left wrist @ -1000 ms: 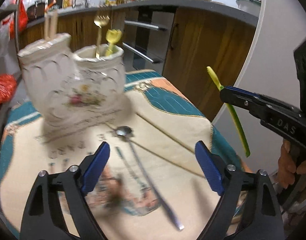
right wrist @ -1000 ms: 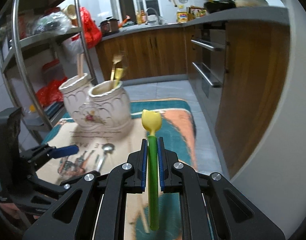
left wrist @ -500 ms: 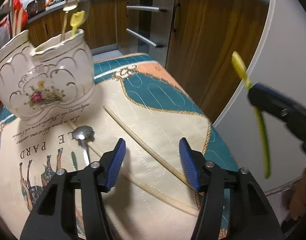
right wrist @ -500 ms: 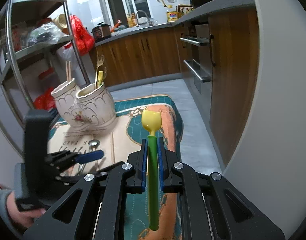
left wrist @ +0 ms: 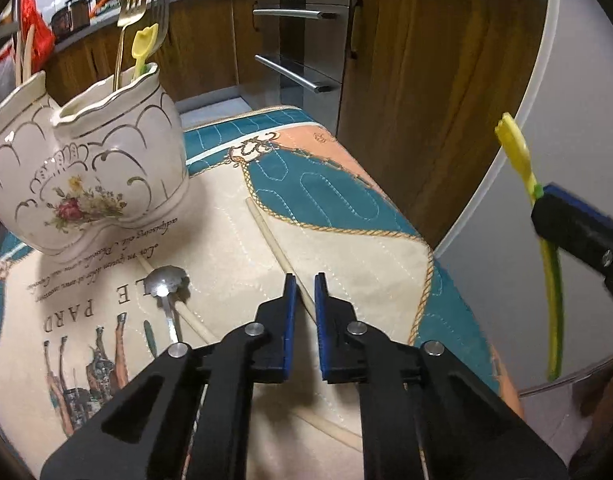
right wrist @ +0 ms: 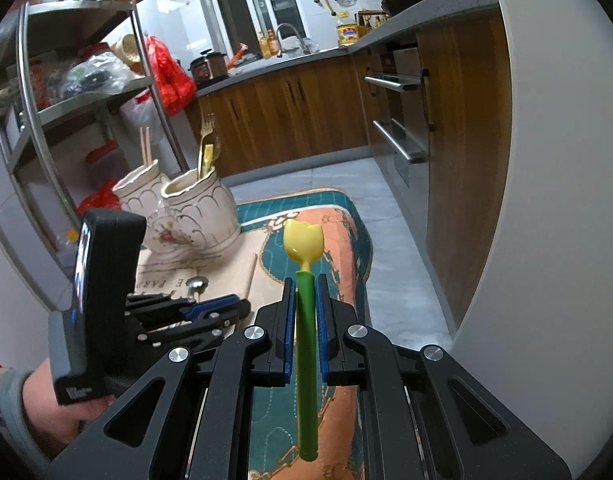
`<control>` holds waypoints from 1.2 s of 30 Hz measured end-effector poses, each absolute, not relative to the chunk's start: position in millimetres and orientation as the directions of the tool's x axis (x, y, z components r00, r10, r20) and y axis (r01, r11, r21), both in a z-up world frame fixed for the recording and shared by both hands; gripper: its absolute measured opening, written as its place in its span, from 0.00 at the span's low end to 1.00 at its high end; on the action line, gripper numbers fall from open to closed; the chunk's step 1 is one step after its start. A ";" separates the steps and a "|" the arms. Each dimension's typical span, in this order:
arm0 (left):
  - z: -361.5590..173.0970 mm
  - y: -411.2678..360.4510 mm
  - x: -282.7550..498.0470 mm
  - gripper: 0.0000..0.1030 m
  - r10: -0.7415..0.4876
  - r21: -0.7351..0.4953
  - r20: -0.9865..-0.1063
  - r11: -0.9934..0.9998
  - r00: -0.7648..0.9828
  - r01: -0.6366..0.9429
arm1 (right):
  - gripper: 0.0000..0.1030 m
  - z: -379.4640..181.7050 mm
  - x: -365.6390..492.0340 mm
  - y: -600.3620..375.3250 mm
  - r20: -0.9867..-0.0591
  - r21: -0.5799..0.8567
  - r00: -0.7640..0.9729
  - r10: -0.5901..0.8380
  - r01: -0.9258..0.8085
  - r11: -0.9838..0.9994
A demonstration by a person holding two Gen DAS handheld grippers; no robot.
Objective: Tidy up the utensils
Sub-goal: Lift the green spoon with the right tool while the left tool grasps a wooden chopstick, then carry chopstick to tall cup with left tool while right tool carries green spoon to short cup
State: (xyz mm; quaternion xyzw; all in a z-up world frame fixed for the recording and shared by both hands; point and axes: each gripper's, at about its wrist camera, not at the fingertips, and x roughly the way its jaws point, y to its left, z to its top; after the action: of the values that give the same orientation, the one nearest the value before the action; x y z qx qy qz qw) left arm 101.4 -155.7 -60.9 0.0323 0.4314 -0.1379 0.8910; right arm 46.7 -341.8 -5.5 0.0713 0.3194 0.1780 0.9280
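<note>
From the left wrist view, the left tongs (left wrist: 302, 286) have just been closing and now pinch the pale chopstick (left wrist: 275, 240) between the blue pads. Its long axis runs from under the tongs up and away to the left, toward the ceramic holder (left wrist: 106, 168), which sits on the quilted tabletop (left wrist: 346, 208). The holder is far left of the tongs, so the stick must be lifted and swung that way. A steel spoon (left wrist: 166, 284) lies just left of the tongs, tilted steeply down

From the right wrist view, the right tongs (right wrist: 305, 284) are clamped on a green-handled tulip fork (right wrist: 304, 248), pointing forward and upright, the holder (right wrist: 198, 208) well off to the left; the left hand looks nearer it
</note>
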 end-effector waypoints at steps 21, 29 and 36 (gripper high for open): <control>-64.5 -166.5 90.6 0.23 -0.219 0.019 -0.794 0.923 0.567 0.383 | 0.11 -1.3 44.3 -333.0 -0.570 0.232 0.728 0.380 -0.301 0.925; -61.7 -156.7 93.2 0.05 -0.272 -0.019 -0.784 0.909 0.558 0.416 | 0.10 0.1 43.2 -331.6 -0.569 0.227 0.730 0.377 -0.301 0.926; -23.6 -121.5 74.1 0.05 -0.422 -0.119 -0.642 0.879 0.640 0.461 | 0.11 4.7 45.4 -325.7 -0.554 0.226 0.740 0.382 -0.308 0.924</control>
State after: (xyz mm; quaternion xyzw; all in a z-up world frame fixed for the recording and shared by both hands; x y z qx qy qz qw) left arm 74.1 -121.5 -23.6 0.0277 0.3474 -0.2439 0.9050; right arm 45.4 -325.7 4.7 0.0599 0.3096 0.1853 0.9307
